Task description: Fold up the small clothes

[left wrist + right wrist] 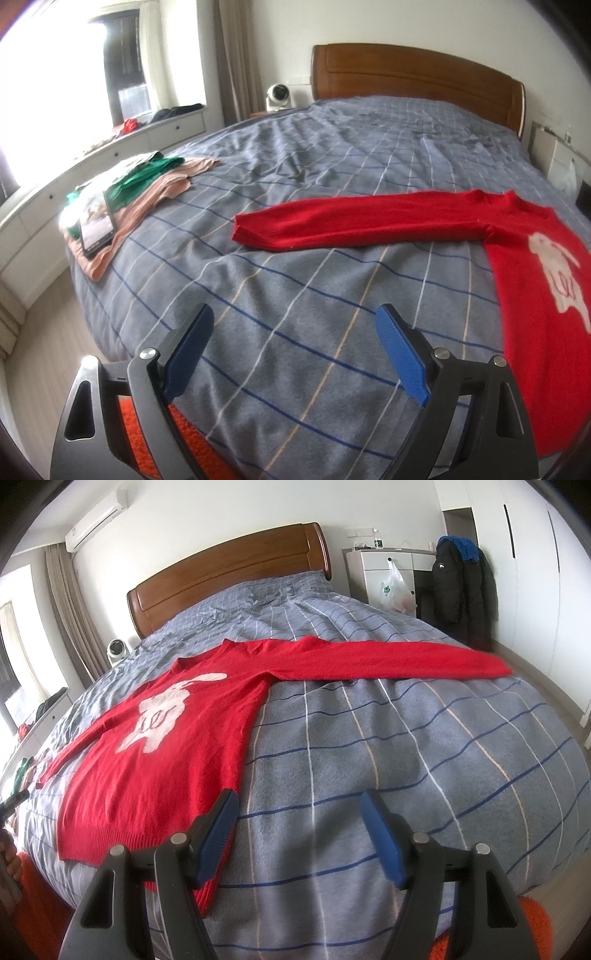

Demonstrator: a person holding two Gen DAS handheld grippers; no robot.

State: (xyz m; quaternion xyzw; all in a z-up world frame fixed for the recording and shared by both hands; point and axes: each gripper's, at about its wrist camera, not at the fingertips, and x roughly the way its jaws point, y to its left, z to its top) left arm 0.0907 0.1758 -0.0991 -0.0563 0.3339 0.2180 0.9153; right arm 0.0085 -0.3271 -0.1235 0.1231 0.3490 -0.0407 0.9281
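Right, left wrist view: the left gripper (294,356) hangs with jaws spread and empty over the checked bedspread (295,184), the red sweater (535,295) lying flat to its right, one sleeve (351,225) stretched out (a folded pile (147,192) waits far left). Right wrist view: the right gripper (300,836) is parted too, empty, near the hem. No fold begun; next, I'd say, pinch a sleeve and bring it across.

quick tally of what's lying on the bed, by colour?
Red: 1, the sweater, spread flat
Green: 1, the green garment
Pink: 1, the pink cloth under it
Dark: 1, the tablet on the pile
Total: 4
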